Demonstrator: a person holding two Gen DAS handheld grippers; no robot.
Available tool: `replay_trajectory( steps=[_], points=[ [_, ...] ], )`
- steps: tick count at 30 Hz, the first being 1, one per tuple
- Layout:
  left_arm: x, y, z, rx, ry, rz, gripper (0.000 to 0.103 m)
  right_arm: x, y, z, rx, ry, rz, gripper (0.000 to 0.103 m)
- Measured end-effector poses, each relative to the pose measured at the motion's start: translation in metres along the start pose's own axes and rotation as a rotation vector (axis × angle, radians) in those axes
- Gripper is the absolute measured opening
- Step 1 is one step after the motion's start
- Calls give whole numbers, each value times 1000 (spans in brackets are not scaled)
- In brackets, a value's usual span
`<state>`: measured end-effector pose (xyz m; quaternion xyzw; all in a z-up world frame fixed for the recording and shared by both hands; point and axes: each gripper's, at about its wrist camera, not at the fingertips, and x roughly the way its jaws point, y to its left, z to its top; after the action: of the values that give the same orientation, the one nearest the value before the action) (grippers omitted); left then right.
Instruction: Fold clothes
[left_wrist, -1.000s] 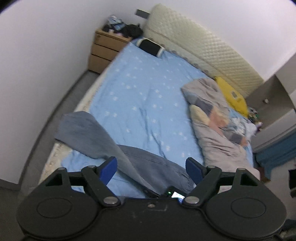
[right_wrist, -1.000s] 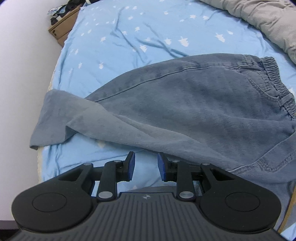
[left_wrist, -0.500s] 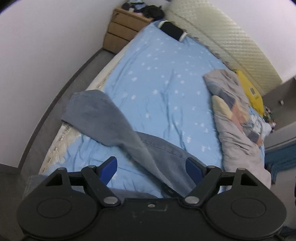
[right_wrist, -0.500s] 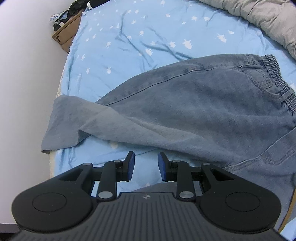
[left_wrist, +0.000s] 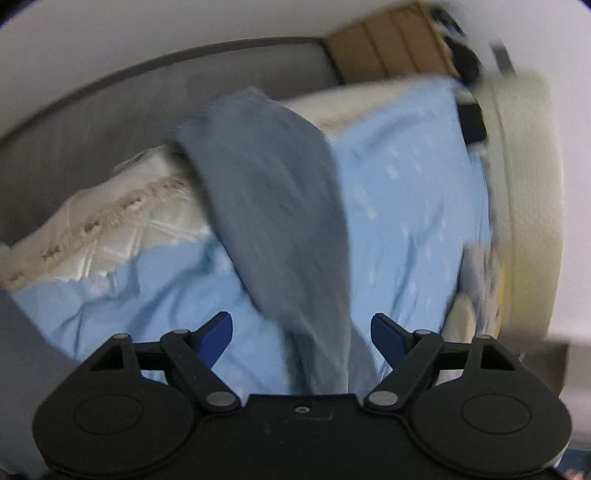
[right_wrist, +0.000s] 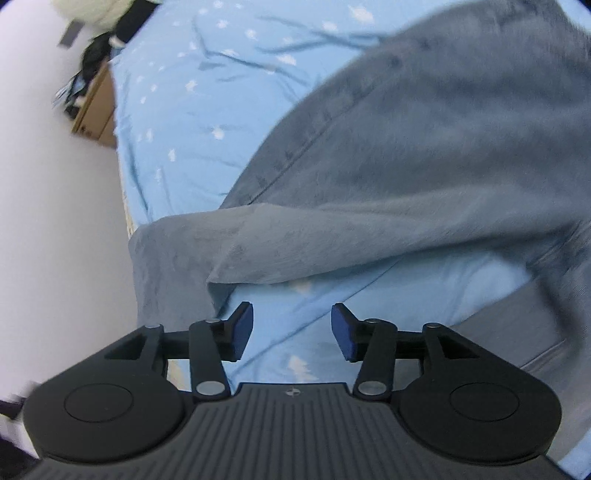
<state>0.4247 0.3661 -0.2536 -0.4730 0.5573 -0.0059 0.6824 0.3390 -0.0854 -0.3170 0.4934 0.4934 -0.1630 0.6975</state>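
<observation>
My left gripper has dropped low toward the near corner of the bed; a second ago it looked along the whole mattress, now the view is close and blurred. Its jaws stand spread wide, as before, with nothing pinched. The jeans run up between them but neither pad touches the cloth.

My right gripper has rolled, and its jaws are opening. Nothing lies between them except blue sheet; the folded edge of the jeans sits just beyond the left pad, apart from it.

Reading for the task: both sets of jaws are free and closing on the garment, so I judge a fresh grasp is being prepared. No fold is complete.

Position of the garment: it lies on the bed ahead of both jaws. In the left view one leg stretches straight away from my jaws, long axis along my pointing line, its hem draped over the mattress edge at the far end. In the right view the long axis runs from lower left, ahead of my jaws, to upper right. A lighter flap lies across the front. The waistband is not visible now.
</observation>
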Motion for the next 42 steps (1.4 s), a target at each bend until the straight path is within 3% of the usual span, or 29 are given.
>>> replay_trajectory(
  steps=[5,10,14,17,19,21,22,23,25,28,36,42],
  points=[
    [30,46,50,-145,-92,4,78,35,-2,8,109,33,20,50],
    [59,57,79,-200,-121,19,78,56,-6,19,213,12,64,50],
    [90,61,94,-196,-124,102,71,64,0,26,242,-13,105,57],
    [109,63,99,-214,-129,109,61,71,0,31,282,-32,115,58],
    [113,63,101,-206,-149,99,49,77,-1,34,311,-32,99,57],
    [112,59,103,-203,-159,73,21,81,-1,36,329,-31,74,55],
    [112,56,103,-205,-164,68,14,81,-1,37,332,-35,67,51],
    [109,54,103,-208,-171,65,9,81,-1,38,332,-42,59,46],
    [104,45,103,-187,-191,49,6,78,1,38,303,-60,44,19],
    [91,32,99,-153,-234,28,3,75,3,37,250,-81,37,7],
    [15,22,72,-140,-381,-25,2,50,19,14,119,-22,65,5],
    [-39,53,51,-148,-424,-5,2,37,22,-19,-3,75,87,5]
  ],
)
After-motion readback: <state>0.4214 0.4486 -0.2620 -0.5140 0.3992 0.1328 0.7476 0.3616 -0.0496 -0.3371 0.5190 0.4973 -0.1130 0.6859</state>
